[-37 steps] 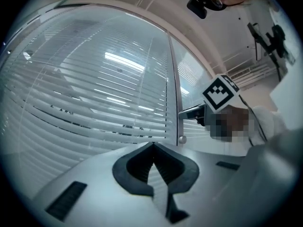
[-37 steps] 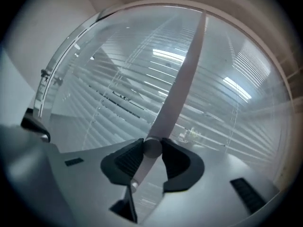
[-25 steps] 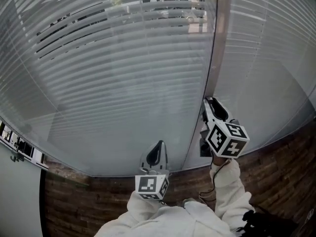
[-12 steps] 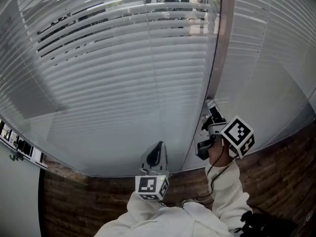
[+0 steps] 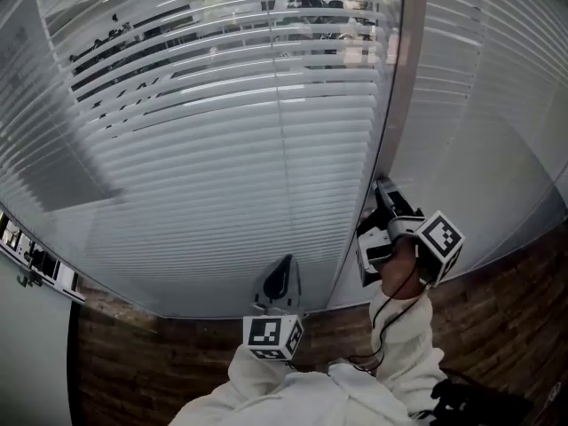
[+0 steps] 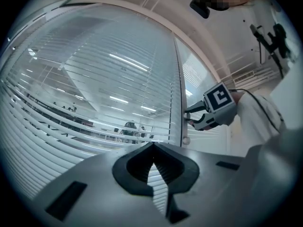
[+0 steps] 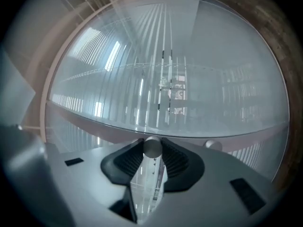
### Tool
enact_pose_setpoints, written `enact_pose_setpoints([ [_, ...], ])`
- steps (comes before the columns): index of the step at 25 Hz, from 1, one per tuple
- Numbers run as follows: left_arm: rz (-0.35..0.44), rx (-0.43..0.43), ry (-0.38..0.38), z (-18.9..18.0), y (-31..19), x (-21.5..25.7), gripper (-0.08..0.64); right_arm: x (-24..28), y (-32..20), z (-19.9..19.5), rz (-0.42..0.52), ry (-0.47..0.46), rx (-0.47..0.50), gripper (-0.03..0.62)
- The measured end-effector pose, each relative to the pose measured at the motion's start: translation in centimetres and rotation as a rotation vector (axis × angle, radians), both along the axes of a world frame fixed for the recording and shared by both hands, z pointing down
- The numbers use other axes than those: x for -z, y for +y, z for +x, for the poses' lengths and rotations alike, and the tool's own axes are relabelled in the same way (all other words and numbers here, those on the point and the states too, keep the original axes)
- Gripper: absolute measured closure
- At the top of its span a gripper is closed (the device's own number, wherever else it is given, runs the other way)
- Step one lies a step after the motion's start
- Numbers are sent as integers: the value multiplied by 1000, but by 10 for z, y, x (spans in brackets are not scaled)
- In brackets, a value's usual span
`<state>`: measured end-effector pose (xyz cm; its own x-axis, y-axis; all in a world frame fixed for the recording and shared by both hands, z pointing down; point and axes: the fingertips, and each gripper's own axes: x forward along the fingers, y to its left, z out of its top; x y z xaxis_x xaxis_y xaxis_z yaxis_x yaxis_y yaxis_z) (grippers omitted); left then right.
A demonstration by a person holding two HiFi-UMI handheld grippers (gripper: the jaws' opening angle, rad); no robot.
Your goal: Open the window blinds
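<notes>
The right gripper [image 5: 382,190] is clamped on a small round knob [image 7: 152,147], pinched at its jaw tips. The knob looks hard, smooth and probably slippery under twist. The blinds [image 5: 222,149] hang just beyond the jaws. The left gripper [image 6: 152,149] sits closed and empty

Right hand-held gripper [image 5: 380,186] clamps a knob [image 7: 152,147]; left hand-held gripper [image 5: 285,263] hovers, jaws together.

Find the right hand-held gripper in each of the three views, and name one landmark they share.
Head view: right hand-held gripper right of centre, tips at the post.
Left gripper view: right hand-held gripper right of centre, beside the post.
Right gripper view: right hand-held gripper bottom centre, shut on a round knob.
Shared landmark: the post between the blinds.
</notes>
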<state>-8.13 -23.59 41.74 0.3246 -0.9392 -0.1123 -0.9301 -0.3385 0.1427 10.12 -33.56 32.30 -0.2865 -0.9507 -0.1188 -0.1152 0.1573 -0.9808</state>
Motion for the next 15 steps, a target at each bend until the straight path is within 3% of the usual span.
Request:
enact_pose_setpoints([
  [9, 2, 0, -9, -2, 3, 1, 560, -14, -1, 3, -81, -302, 30, 460],
  [12, 3, 6, -10, -4, 2, 1, 560, -13, -1, 3, -73, -306, 26, 460],
  [15, -1, 10, -13, -6, 3, 0, 560, -11, -1, 5, -21, -208, 22, 460],
])
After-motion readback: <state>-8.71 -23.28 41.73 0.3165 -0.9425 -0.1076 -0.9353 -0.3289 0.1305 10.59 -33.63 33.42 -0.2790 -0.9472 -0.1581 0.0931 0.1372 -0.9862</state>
